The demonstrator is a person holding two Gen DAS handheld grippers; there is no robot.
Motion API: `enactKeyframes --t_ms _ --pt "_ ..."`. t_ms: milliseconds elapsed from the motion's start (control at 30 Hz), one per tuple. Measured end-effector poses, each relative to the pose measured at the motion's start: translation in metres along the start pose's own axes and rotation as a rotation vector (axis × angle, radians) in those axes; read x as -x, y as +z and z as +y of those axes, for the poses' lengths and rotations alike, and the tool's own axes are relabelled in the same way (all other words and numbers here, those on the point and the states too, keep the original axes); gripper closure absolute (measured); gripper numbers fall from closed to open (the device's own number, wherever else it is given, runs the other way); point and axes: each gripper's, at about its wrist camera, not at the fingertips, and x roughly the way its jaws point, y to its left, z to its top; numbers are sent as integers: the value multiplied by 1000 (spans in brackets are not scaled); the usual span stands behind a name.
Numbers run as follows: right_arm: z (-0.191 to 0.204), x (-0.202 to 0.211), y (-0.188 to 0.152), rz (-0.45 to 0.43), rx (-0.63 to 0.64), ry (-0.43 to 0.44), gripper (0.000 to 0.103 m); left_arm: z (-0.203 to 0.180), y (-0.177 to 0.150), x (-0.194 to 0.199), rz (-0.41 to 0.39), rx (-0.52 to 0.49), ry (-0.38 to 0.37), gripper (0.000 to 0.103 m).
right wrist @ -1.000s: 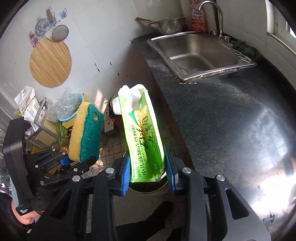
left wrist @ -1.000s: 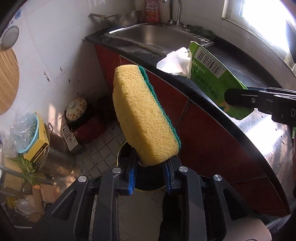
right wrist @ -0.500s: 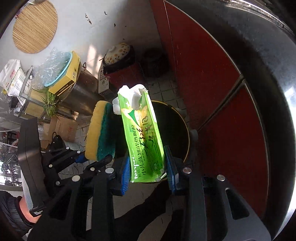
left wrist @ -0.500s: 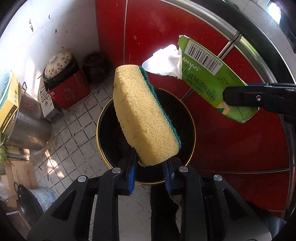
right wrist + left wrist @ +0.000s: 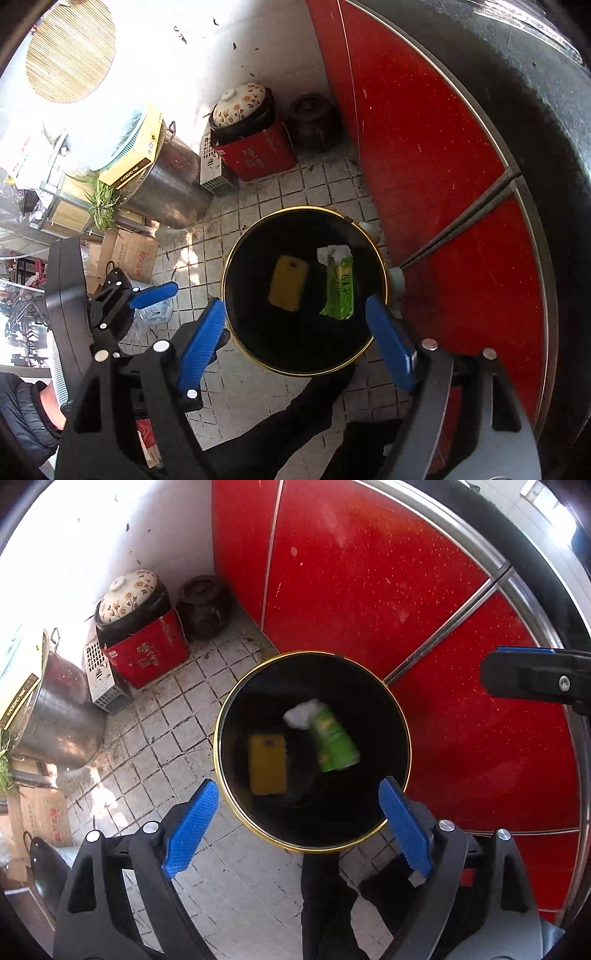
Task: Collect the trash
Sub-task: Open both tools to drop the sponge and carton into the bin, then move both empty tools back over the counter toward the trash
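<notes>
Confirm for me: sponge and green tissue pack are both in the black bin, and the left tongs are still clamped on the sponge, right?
Not quite. The left tongs are opening with nothing between them; the sponge lies in the black bin beside the green tissue pack, as the left wrist view shows.

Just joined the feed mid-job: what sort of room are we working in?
Likely a home kitchen: red cabinet doors under a dark countertop, a lidded clay pot and steel stockpot on the tiled floor.

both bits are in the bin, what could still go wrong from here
1. The left hand-held gripper and right hand-held gripper, jaws opening and empty, hang close above the black bin; a careless lift might clip its gold rim.
2. The sponge and green packet look blurred, perhaps not yet settled.
</notes>
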Motion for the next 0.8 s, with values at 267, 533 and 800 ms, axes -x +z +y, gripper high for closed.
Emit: enactKeyframes --t_ms 267,533,800 --pt "9 81 -3 -110 -44 21 21 -22 7 56 -56 -110 45 14" --pt "-28 228 -46 -332 -180 -112 11 -96 42 144 -139 -272 22 9" --pt "-124 365 -161 -538 -552 -421 9 -254 87 194 -186 -551 -168 7"
